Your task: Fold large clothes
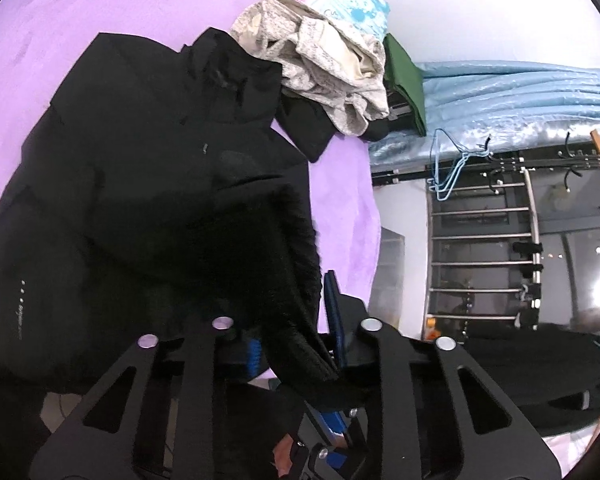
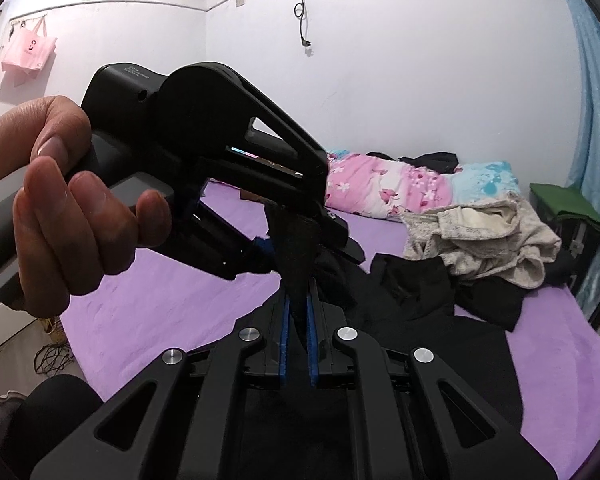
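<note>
Left wrist view: one black jacket (image 1: pixel 140 184) lies spread on the purple bed cover (image 1: pixel 60 20). The left gripper (image 1: pixel 296 320) is clamped on its ribbed black cuff. One beige garment (image 1: pixel 324 68) sits beside the collar; two blue hangers (image 1: pixel 448 172) hang nearby.

Right wrist view: the right gripper (image 2: pixel 296 308) pinches a fold of the jacket between both blue pads (image 2: pixel 285 340). One hand (image 2: pixel 68 208) holds the left gripper.
</note>
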`<state>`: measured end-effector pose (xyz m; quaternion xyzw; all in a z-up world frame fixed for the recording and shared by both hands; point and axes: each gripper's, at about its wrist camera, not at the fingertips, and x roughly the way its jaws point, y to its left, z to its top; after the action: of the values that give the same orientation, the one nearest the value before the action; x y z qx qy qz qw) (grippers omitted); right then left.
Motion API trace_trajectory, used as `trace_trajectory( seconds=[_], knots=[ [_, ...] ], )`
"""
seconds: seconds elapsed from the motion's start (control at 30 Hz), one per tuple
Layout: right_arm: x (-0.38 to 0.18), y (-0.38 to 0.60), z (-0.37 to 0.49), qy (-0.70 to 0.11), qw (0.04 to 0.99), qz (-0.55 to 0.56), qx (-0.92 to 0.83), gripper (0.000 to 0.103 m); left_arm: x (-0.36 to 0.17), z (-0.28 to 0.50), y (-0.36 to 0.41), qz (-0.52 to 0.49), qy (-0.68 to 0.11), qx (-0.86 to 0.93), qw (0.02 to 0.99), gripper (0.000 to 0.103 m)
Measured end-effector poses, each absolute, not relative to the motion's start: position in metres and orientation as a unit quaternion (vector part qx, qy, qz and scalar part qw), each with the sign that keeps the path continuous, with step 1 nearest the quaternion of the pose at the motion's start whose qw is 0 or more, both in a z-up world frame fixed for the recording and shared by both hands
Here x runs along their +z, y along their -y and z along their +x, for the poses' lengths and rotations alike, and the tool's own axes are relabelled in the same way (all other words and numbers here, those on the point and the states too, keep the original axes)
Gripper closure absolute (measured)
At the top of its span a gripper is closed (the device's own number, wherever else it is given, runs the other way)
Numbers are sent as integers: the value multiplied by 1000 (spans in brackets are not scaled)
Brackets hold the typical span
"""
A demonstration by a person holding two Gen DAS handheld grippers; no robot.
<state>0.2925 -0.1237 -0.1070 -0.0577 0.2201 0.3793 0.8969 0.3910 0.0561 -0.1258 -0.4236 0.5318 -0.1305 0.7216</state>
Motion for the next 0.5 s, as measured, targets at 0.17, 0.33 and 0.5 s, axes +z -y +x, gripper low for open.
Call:
trace_trajectory(
  seconds=[0.17,0.33,0.5],
  knots=[
    [-114,121,287,-217,893,-24,395,44,-127,390,-77,-417,-517,-133,736,91],
    [-127,122,287,-221,893,-10,392,37,-138,394,-99,-420,-515,-118,738,92],
    [-146,128,297,-241,890,3,387,25,-154,394,-120,-419,-513,-105,742,92]
  ],
)
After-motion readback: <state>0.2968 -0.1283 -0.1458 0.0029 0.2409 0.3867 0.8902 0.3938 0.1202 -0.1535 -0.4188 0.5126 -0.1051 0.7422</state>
